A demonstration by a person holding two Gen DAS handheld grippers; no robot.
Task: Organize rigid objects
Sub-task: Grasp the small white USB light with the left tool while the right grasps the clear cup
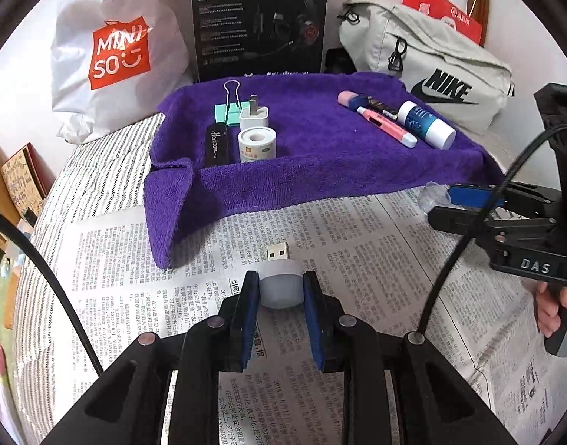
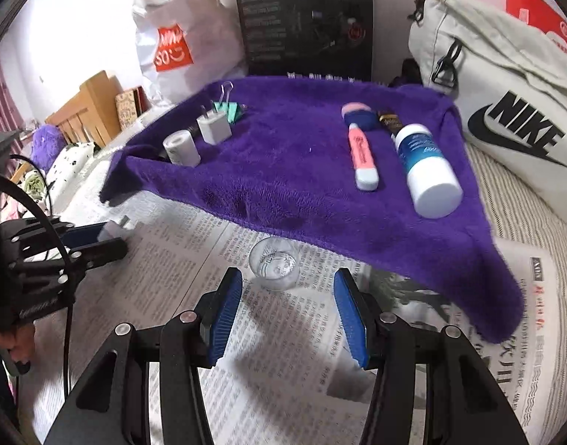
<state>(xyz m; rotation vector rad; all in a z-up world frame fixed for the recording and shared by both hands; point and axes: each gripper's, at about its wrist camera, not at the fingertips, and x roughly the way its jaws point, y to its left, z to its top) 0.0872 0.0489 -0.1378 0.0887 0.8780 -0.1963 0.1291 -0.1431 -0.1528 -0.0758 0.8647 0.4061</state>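
In the left wrist view, our left hand-held gripper (image 1: 280, 289) clasps the small white dome-shaped USB night light (image 1: 280, 284) just above the newspaper (image 1: 357, 259). The smooth dome could slip from the pads on the way to the purple terry towel (image 1: 313, 155). How deep the pads bite is hidden.

In the right wrist view, our right hand-held gripper (image 2: 287, 306) stands spread, empty, behind the small clear plastic cup (image 2: 273, 264). Closing hard could squirt it away. Its rim is hard to make out.
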